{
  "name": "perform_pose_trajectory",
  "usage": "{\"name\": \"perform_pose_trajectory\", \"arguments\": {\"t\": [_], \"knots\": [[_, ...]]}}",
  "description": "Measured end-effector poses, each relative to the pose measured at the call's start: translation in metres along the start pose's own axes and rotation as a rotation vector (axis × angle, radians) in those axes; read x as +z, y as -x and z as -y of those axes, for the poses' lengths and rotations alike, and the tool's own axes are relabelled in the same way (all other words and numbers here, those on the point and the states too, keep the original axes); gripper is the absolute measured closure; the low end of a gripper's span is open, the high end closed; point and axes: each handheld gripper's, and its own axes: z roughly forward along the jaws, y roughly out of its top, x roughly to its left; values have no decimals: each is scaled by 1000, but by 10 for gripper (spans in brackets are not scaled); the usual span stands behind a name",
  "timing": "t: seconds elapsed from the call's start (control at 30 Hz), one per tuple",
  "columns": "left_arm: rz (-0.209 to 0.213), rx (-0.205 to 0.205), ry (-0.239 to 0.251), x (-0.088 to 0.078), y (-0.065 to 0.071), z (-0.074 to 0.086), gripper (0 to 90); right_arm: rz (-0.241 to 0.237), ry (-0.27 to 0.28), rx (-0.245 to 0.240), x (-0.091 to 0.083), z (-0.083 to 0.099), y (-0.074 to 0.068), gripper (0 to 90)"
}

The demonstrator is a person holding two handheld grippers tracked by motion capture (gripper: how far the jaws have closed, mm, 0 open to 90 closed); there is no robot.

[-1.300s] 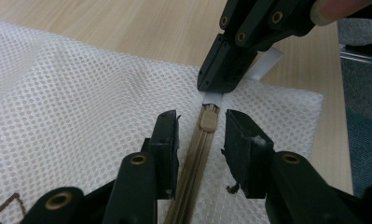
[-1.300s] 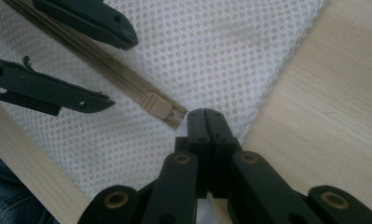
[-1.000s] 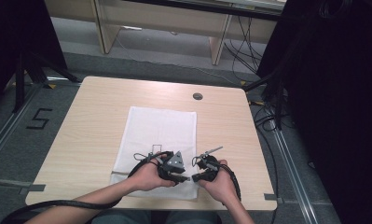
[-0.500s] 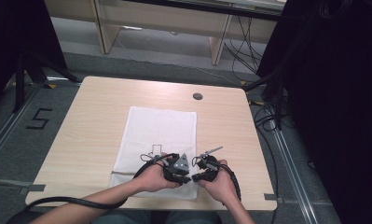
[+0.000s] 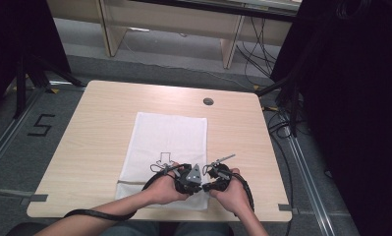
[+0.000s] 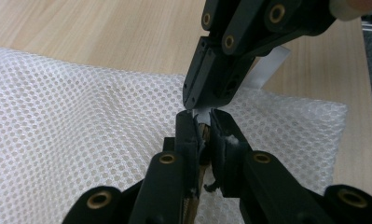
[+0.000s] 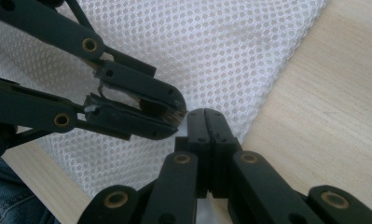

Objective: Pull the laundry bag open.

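A: Where is the mesh bag (image 5: 166,147)?

B: Flat on the table (image 5: 100,123), near the person's edge, with a black outline drawing on it. Both grippers meet at its near right corner.

A: And the left gripper (image 6: 202,123)?

B: Its jaws have just been closing. In its own view they stand almost together, with a thin brownish strip between them at the bag's edge. I cannot tell whether the pads press on it.

A: The right gripper (image 7: 206,116)?

B: Pressed together. In the left gripper view a white tag (image 6: 267,70) sticks out from its jaws, so it pinches that tag. The two tips nearly touch, above the mesh.
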Motion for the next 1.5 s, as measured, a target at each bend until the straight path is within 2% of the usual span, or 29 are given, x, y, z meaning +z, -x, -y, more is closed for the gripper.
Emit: {"name": "perform_pose_trajectory", "arguments": {"t": [0.07,0.1,0.17,0.2,0.23,0.27,0.3,0.33,0.4,0.43,0.53,0.77,0.83,0.87,0.9,0.93,1.0,1.1,1.2,1.27,1.3,1.5], "knots": [[1,-7,1,0,0,0,817,0,0,-3,0,0,1,900],[5,13,-19,-1,-2,0,817,-4,10,-18,0,0,2,900],[9,-4,-14,-1,-2,0,818,-2,1,-3,0,0,1,900],[4,-25,13,1,0,-1,819,-2,1,-2,0,0,1,900],[8,-9,-5,-1,-2,-1,819,-3,1,-3,0,0,1,900],[13,-17,-8,-1,-2,-1,819,-9,-16,37,-1,0,-2,900],[13,-20,-2,-1,-2,-1,819,-9,-19,40,-1,0,-2,900],[15,-2,-10,-1,-4,-1,819,-1,-5,11,0,0,1,900],[20,-35,13,0,-2,-1,820,0,-4,14,0,0,0,900],[21,-20,-1,-1,-4,-1,820,-1,-5,12,0,0,1,900],[21,-22,-5,-2,-3,-1,821,-15,7,-24,1,-1,3,900],[40,-35,-2,-3,-4,-1,821,-6,0,-34,1,-1,2,900],[39,-37,2,-3,-4,-1,822,6,-15,-17,0,-1,-1,900],[36,-25,3,-4,-4,-1,822,7,-13,-24,0,-1,-1,900],[39,-35,1,-4,-3,-1,822,19,-19,-21,0,-2,-3,900],[37,-32,-7,-4,-3,-1,822,19,-12,-52,1,-2,-2,900],[39,-29,-7,-6,-3,-1,822,27,-16,-45,1,-2,-4,900],[38,-29,0,-10,-5,1,822,27,-17,-44,1,-2,-3,900],[39,-52,7,-11,-5,3,822,26,-15,-46,1,-2,-3,900],[39,-41,8,-12,-5,3,822,25,-15,-45,1,-2,-3,900],[42,-51,9,-12,-5,4,822,23,-15,-48,1,-2,-3,900],[42,-47,9,-12,-5,3,821,25,-14,-49,1,-2,-3,900]]}}
